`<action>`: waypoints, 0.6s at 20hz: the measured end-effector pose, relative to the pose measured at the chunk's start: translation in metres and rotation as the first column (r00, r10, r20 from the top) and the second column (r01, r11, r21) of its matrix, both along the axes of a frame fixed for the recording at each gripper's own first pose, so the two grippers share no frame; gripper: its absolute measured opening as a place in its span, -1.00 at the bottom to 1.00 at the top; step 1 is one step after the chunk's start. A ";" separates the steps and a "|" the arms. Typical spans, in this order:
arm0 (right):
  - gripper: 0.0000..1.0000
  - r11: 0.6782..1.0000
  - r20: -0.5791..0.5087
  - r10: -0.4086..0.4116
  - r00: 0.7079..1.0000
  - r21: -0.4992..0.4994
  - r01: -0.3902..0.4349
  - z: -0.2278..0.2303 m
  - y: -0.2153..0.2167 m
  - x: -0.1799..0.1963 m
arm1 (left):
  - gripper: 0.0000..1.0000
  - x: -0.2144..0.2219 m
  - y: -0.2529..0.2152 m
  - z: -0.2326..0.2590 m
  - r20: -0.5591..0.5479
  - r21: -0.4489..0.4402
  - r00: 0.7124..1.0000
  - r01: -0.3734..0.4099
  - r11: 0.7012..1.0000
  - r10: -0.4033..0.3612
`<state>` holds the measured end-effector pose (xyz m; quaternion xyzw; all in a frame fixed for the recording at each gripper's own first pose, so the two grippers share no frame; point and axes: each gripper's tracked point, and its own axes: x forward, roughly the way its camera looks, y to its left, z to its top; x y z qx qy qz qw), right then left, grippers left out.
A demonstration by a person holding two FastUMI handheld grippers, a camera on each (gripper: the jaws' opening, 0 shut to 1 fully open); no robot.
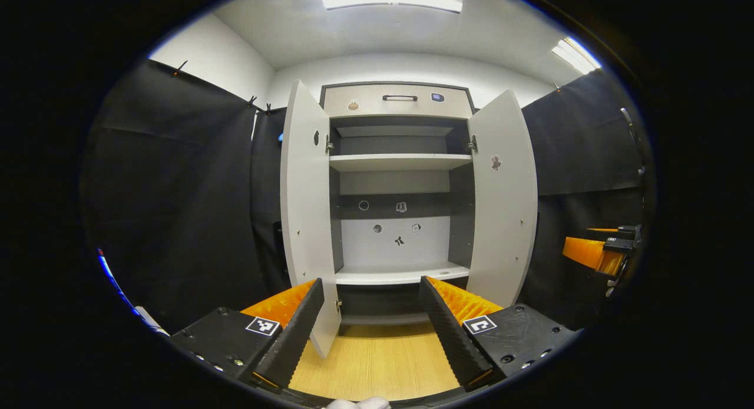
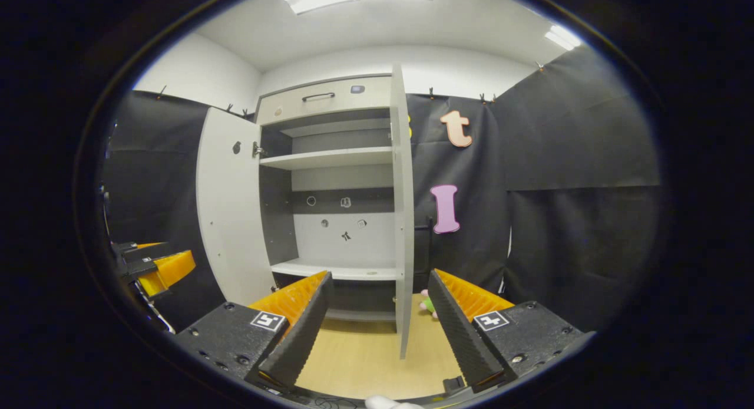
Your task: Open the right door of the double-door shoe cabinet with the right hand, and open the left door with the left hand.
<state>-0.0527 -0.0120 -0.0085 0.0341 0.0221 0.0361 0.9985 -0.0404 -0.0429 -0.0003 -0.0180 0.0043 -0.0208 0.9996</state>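
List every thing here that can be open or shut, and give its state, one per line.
Left door: swung open, free of the jaws.
Right door: swung open, seen edge-on in the right gripper view.
Top drawer: shut, front flush with the frame.
Left gripper: jaws open, holding nothing.
Right gripper: jaws open, holding nothing.
Shelves: bare.

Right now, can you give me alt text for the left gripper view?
A shoe cabinet stands with both doors swung open: left door, right door. Its shelves look bare. The left gripper is open in the foreground, holding nothing, above a wooden floor.
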 end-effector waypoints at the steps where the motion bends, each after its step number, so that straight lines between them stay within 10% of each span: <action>1: 0.97 1.000 0.001 0.001 1.000 -0.002 -0.001 0.000 0.000 0.001 | 0.94 0.000 0.000 0.001 0.002 0.000 1.000 0.000 1.000 0.000; 12: 0.97 1.000 -0.002 0.001 1.000 -0.004 -0.001 -0.001 0.009 0.010 | 0.94 0.010 0.003 -0.003 -0.009 -0.003 1.000 0.004 1.000 -0.004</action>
